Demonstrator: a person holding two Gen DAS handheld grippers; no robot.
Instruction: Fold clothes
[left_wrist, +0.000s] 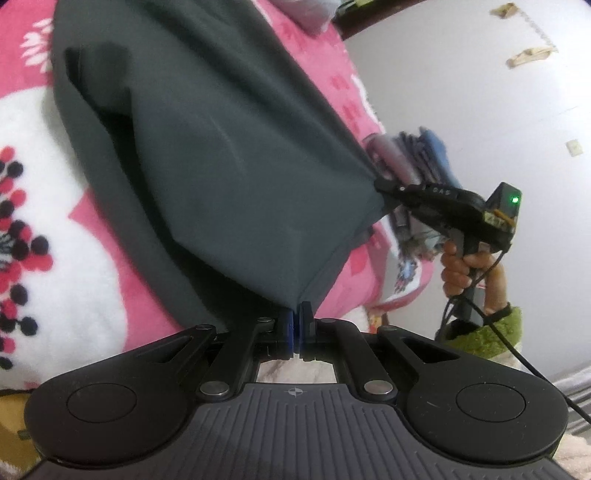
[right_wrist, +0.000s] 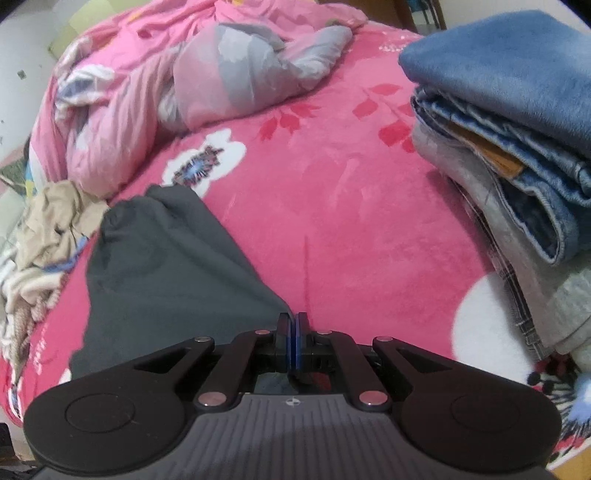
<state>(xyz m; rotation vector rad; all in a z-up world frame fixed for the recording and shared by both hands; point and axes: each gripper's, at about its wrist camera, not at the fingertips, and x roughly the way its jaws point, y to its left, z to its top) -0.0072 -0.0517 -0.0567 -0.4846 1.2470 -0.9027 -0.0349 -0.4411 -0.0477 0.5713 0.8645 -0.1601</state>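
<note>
A dark grey garment (left_wrist: 207, 147) lies spread over a pink flowered blanket (left_wrist: 44, 229), with its near edge lifted. My left gripper (left_wrist: 297, 308) is shut on one corner of that edge, the cloth pinched between its blue pads. In the left wrist view my right gripper (left_wrist: 380, 183) is shut on the other corner, at the right, held by a hand (left_wrist: 461, 266). From the right wrist view the same dark grey garment (right_wrist: 166, 266) trails left from my right gripper (right_wrist: 293, 319), whose jaws are shut on its corner.
A stack of folded clothes (right_wrist: 517, 155), blue fleece on top of jeans, stands on the blanket at the right. A crumpled pink and grey quilt (right_wrist: 221, 74) lies at the back. Loose beige clothes (right_wrist: 48, 229) pile at the left edge. A white wall (left_wrist: 480, 92) is beyond the bed.
</note>
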